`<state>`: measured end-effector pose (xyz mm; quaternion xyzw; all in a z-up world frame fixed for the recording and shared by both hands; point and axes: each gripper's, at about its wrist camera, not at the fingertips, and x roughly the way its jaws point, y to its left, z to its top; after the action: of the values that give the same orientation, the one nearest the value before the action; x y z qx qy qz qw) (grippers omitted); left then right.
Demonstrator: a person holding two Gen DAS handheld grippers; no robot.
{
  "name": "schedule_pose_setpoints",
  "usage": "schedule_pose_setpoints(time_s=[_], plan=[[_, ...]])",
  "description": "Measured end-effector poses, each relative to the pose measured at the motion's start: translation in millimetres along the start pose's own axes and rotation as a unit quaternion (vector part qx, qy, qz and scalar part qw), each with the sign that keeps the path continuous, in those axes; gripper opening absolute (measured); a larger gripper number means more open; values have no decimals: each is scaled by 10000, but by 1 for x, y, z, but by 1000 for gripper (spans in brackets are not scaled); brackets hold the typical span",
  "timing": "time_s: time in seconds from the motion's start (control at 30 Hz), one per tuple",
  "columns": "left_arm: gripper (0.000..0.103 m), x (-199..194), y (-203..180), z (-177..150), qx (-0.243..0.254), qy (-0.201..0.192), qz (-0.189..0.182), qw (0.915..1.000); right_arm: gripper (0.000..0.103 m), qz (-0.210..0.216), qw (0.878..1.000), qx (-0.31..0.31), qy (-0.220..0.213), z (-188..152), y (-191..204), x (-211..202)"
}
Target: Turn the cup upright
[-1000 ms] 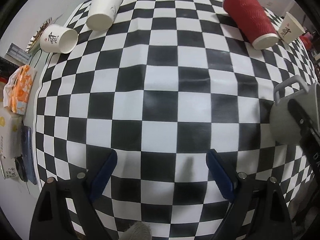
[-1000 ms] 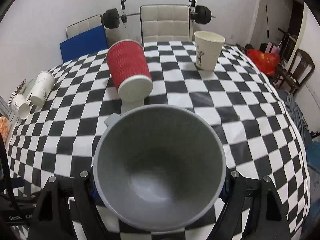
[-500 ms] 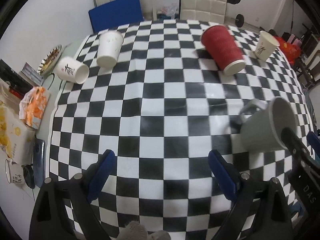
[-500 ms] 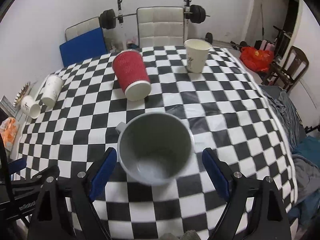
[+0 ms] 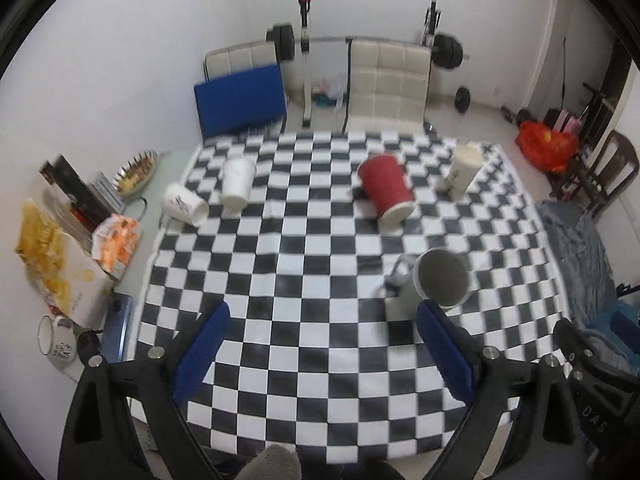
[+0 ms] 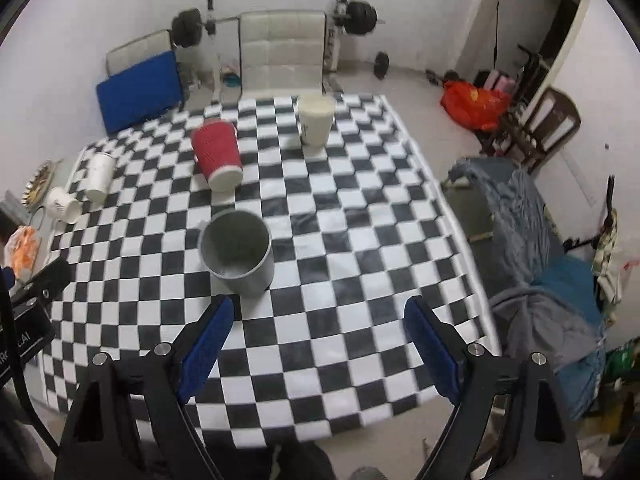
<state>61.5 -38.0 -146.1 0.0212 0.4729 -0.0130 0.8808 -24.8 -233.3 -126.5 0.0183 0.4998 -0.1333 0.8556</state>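
A grey mug (image 6: 238, 252) stands upright on the checkered table, handle to the left; it also shows in the left wrist view (image 5: 434, 286). A red ribbed paper cup (image 6: 216, 155) (image 5: 386, 187) lies on its side farther back. Two white paper cups (image 5: 238, 184) (image 5: 184, 205) lie on their sides at the far left. A cream paper cup (image 6: 315, 119) (image 5: 462, 170) stands upright at the back right. My left gripper (image 5: 324, 352) is open and empty above the table's near part. My right gripper (image 6: 318, 346) is open and empty, pulled back from the mug.
The checkered cloth (image 6: 360, 240) covers the table. Snack bags (image 5: 60, 264), a phone (image 5: 118, 328), a small mug (image 5: 56, 342) and a dish (image 5: 134, 168) sit off its left edge. Chairs (image 6: 280, 54) and a barbell stand behind; clothes (image 6: 532, 240) lie at the right.
My right gripper opened, let go of the grey mug and drew back and up; the mug now stands upright. My left gripper also rose and pulled back.
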Motion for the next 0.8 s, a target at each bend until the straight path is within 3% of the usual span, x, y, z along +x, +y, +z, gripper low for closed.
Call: schedule_pose_setpoints(time_s=[0.2, 0.43, 0.8], plan=[[95, -69, -7, -4, 10, -308, -38, 9995, 89, 122, 9993, -18, -364, 5, -23, -75], [95, -115, -11, -12, -34, -392, -161, 9991, 89, 304, 9974, -37, -654, -2, -37, -139], [95, -154, -13, -10, -209, -658, -164, 9975, 89, 293, 9952, -133, -929, -4, -53, -191]])
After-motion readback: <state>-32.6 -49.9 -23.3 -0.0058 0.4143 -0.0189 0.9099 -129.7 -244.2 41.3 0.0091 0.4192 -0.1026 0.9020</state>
